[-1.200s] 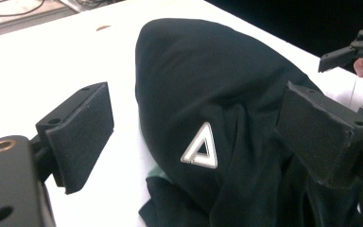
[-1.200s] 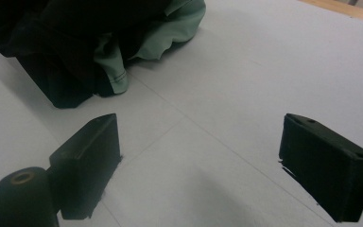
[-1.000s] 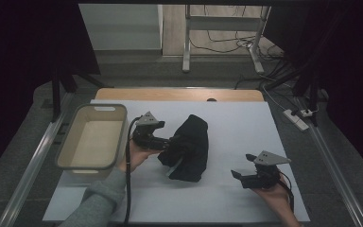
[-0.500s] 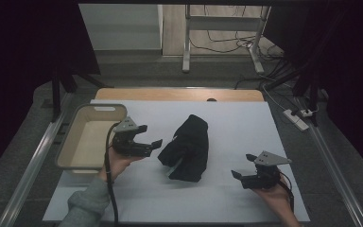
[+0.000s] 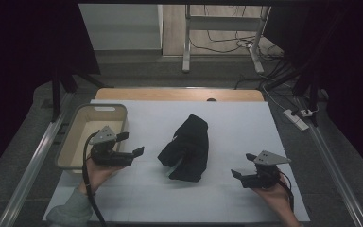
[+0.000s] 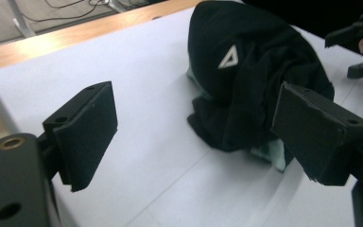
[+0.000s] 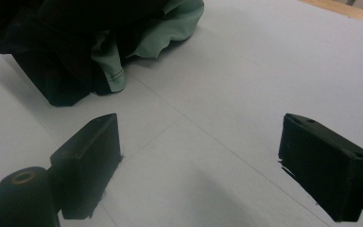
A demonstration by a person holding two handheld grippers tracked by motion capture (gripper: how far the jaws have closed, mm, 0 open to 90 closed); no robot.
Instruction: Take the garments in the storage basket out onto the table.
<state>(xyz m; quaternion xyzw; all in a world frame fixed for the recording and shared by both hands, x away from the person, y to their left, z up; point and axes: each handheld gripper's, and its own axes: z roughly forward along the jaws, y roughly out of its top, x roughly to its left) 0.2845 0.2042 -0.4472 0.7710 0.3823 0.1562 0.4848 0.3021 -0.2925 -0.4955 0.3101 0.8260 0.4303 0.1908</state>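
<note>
One beige bin (image 5: 75, 137) unfilled, black garment (image 5: 189, 146) on table (image 5: 246, 123)

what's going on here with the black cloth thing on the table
A person holds a gripper in each hand at a white table. A crumpled black garment with a pale green lining lies in the middle, held by neither. The left gripper is open beside the beige bin, clear of the garment. The right gripper is open too, resting low to the garment's right.
</note>
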